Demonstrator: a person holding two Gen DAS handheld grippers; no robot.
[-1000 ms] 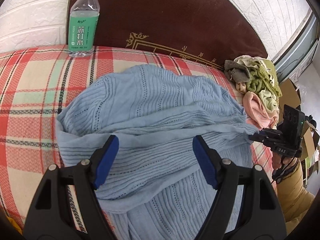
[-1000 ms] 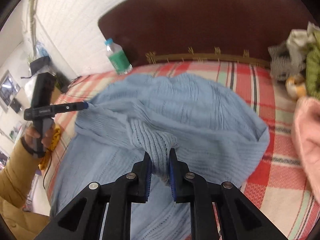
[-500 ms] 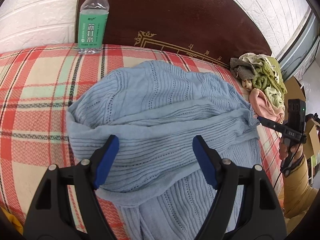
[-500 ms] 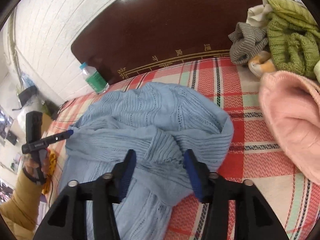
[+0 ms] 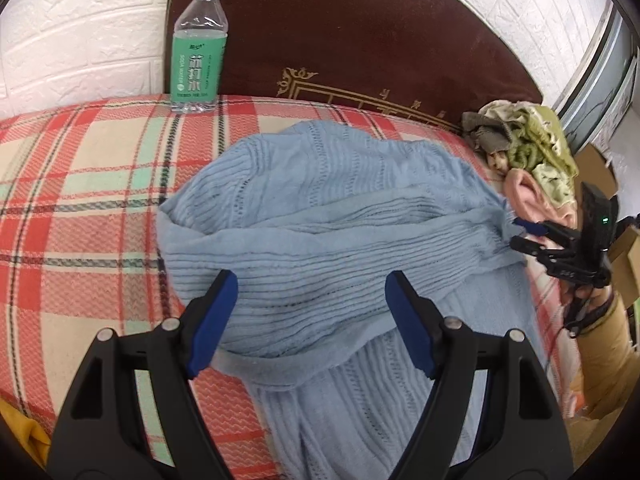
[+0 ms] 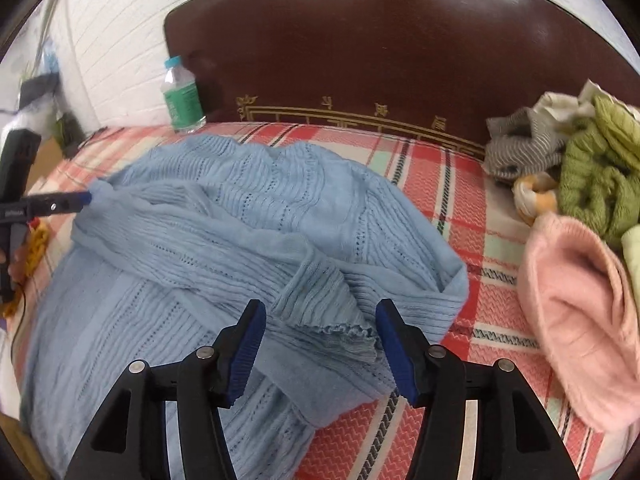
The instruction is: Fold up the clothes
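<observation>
A light blue knit sweater [image 5: 320,216] lies on the plaid bed cover [image 5: 80,200], with a sleeve folded across its body. My left gripper [image 5: 312,300] hovers over the folded band, jaws wide open and nothing pinched. In the right wrist view the left gripper [image 6: 86,199] shows side-on at the sweater's left edge. My right gripper [image 6: 318,320] is opening; the sleeve's frilled cuff [image 6: 340,328] lies loose between its blue pads [image 6: 248,340], which do not press it. The left wrist view shows the right gripper [image 5: 520,234] at the sweater's right edge, held by a hand in a tan sleeve.
A water bottle [image 5: 199,48] with a green label stands at the dark brown headboard [image 5: 360,40]. A pile of clothes, green [image 6: 592,176], grey and pink [image 6: 576,300], sits at the bed's right side. A white brick wall is behind.
My right gripper, shut on a bunch of the sleeve a second ago, has spread its jaws and let the fabric drop onto the sweater. The left gripper has stayed wide open.
</observation>
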